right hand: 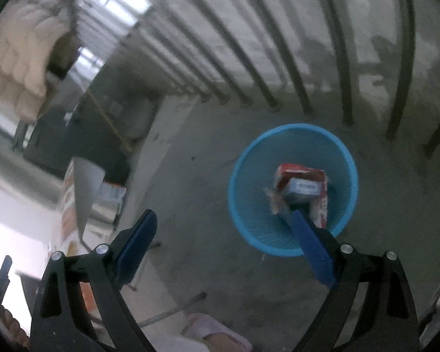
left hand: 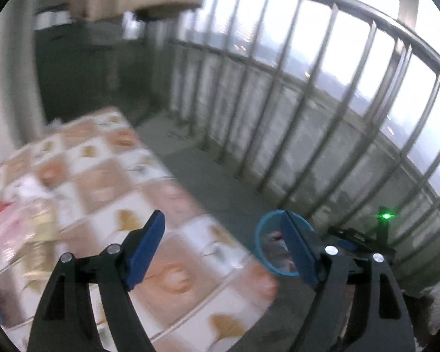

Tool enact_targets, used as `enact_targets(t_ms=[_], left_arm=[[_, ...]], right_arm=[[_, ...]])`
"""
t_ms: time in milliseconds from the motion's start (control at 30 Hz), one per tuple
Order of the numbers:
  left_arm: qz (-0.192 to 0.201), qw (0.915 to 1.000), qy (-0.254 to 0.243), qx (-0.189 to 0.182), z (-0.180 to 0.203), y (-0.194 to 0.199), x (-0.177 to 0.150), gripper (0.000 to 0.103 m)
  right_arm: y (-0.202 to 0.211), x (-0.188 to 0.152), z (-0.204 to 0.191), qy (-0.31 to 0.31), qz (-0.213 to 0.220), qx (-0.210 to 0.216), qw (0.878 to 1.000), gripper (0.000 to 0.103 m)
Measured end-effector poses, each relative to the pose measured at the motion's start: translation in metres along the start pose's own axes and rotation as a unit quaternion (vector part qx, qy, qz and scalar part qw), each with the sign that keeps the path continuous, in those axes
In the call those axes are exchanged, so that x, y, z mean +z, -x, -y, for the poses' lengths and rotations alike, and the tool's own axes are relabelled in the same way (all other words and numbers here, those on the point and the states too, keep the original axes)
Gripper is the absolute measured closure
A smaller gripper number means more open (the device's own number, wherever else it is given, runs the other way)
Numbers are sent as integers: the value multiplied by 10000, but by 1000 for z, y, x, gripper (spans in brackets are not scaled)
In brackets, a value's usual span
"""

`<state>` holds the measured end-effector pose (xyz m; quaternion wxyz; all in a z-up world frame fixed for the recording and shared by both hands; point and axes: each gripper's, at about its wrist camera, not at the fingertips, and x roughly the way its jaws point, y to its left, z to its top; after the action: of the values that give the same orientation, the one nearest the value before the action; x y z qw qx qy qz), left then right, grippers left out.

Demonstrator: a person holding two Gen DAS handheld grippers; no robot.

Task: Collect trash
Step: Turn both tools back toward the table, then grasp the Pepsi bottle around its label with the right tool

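- Now the right gripper [right hand: 223,234] hangs above the blue bin [right hand: 293,189] on the floor, its fingers wide apart and holding nothing.
- A red and white carton [right hand: 303,187] lies inside the bin.
- Above the patterned worktop [left hand: 173,275], the left gripper [left hand: 223,239] also has its fingers spread, empty.
- More wrappers [left hand: 20,223] lie blurred on the worktop's left side.

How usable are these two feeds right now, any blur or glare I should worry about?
Left wrist: motion blur smears the patterned tablecloth and the litter on it; sky behind the railing is blown out. Right wrist: dimmer, edges streaked, but the blue bin and red carton inside read clearly.
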<state>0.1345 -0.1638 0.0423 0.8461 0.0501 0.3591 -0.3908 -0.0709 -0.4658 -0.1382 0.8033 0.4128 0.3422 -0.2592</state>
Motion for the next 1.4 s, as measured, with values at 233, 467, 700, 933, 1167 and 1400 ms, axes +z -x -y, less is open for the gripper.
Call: enact_targets(t_ms=[233, 467, 700, 933, 1167, 1400], left_arm=[[660, 9918, 437, 1007, -74, 89, -52, 20], [1022, 9767, 890, 1667, -127, 151, -97, 19], [1310, 9652, 1486, 1706, -162, 167, -122, 19], [1323, 9644, 1626, 1610, -182, 168, -142, 19], [1218, 9664, 1679, 1518, -201, 167, -152, 19], [1241, 9570, 1917, 1791, -239, 184, -154, 19]], right_arm=[[6, -27, -104, 1222, -252, 297, 9917, 12], [6, -66, -238, 2485, -672, 1224, 9585, 12], [-35, -121, -338, 3074, -1747, 1635, 9210, 12], [-81, -190, -418, 3884, -2008, 1179, 8916, 13], [-90, -225, -471, 5264, -1500, 1081, 8299, 13], [-131, -226, -486, 5467, -2164, 1031, 8023, 14]])
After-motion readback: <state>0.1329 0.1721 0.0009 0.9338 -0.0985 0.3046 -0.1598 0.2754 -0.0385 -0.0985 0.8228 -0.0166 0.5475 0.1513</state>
